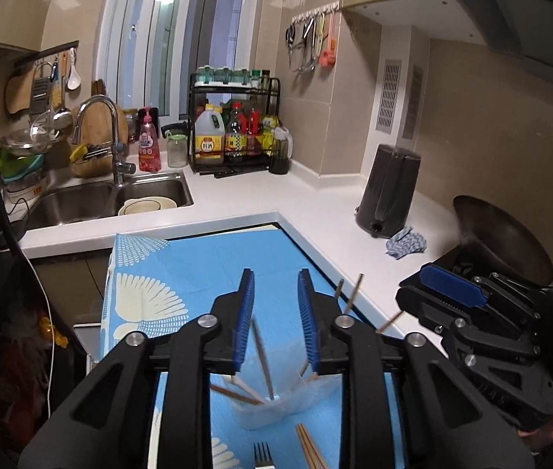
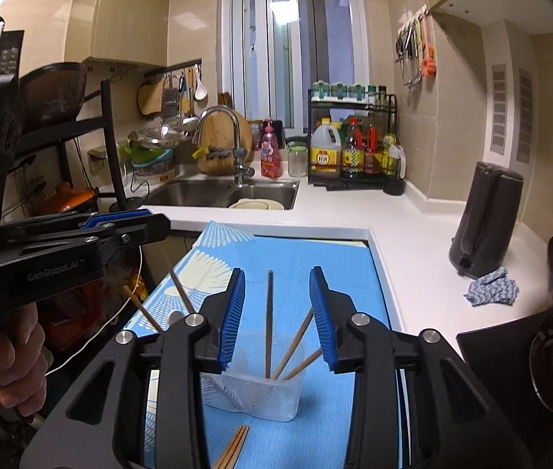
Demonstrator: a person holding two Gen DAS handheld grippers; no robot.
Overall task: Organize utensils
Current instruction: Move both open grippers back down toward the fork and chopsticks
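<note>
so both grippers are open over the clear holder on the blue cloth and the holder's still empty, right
Not empty: the right wrist view shows several chopsticks already standing in the clear holder. The rest holds: left gripper and right gripper are open above it, on the blue cloth.

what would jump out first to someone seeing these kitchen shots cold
Most striking are the two black grippers with blue pads, left gripper and right gripper, both open above a clear plastic container holding chopsticks on the bright blue patterned cloth. More chopsticks lie loose on the cloth in front.
</note>
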